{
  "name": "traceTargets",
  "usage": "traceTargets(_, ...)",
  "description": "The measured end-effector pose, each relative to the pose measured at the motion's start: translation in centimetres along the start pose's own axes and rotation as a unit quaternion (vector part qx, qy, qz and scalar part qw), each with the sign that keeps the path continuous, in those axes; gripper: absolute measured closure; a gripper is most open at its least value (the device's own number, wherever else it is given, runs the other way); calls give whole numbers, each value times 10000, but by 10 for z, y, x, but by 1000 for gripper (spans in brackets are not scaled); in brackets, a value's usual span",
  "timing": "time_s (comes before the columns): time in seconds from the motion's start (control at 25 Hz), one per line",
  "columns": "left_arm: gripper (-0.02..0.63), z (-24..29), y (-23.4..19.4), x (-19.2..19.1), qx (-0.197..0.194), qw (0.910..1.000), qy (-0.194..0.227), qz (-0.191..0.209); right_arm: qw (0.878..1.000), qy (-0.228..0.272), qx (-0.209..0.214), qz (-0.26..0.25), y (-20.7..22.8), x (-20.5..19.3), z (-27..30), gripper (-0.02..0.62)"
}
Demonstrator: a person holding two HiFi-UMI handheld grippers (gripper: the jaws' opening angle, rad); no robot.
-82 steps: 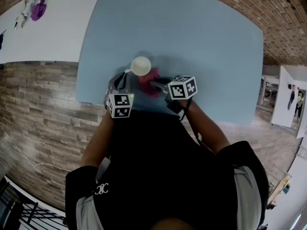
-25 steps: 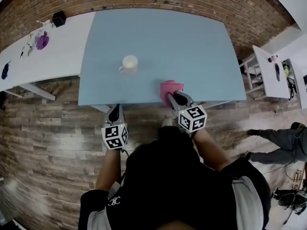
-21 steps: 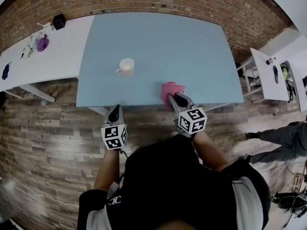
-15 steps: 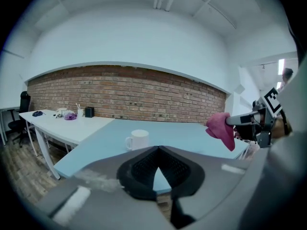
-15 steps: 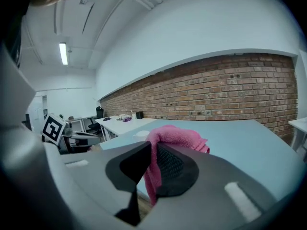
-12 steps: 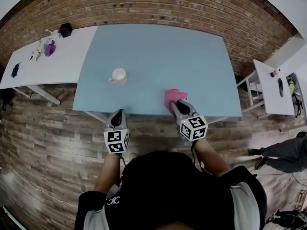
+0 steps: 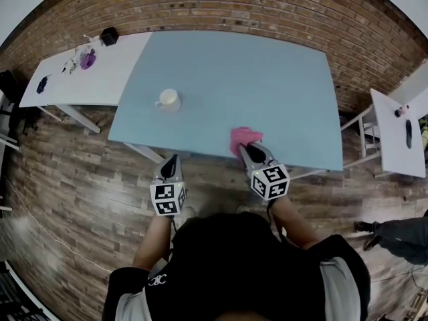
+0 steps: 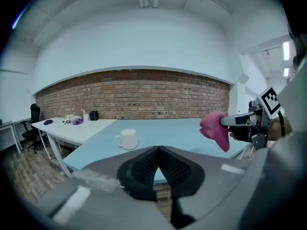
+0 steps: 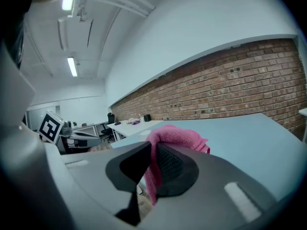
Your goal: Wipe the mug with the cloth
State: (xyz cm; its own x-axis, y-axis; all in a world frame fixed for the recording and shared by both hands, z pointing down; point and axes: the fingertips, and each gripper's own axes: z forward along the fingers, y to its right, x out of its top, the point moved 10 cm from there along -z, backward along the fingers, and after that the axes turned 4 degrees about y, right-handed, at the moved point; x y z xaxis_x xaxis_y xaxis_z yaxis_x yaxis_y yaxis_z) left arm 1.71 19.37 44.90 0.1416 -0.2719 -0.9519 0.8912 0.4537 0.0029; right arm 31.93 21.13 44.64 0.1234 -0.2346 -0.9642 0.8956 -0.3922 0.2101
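Observation:
The white mug (image 7: 168, 99) stands upright and alone on the blue table (image 7: 267, 79), near its front left corner, handle to the left. My right gripper (image 7: 249, 150) is shut on the pink cloth (image 7: 243, 138), which hangs at the table's front edge. In the right gripper view the cloth (image 9: 178, 137) bulges out between the jaws of that gripper (image 9: 152, 163). My left gripper (image 7: 172, 162) is shut and holds nothing, above the floor in front of the table. From the left gripper (image 8: 158, 150) the mug (image 8: 127, 139) is ahead and the cloth (image 8: 214, 130) to the right.
A white table (image 7: 80, 72) with small items abuts the blue table's left side. A brick wall (image 7: 234, 5) runs behind both. Another white table (image 7: 398, 136) stands to the right, and a person's leg (image 7: 394, 236) is on the wooden floor at the far right.
Both grippers, earlier at the mug with the cloth against it, are now back at the table's front edge. Over the last second they barely shifted; the view pulled back.

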Motion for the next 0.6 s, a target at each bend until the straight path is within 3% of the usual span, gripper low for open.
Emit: traceTargets(0.6,600,-14,2,-7,268,9996,-34,-125,9998,-22,208,33,1,3,3,554)
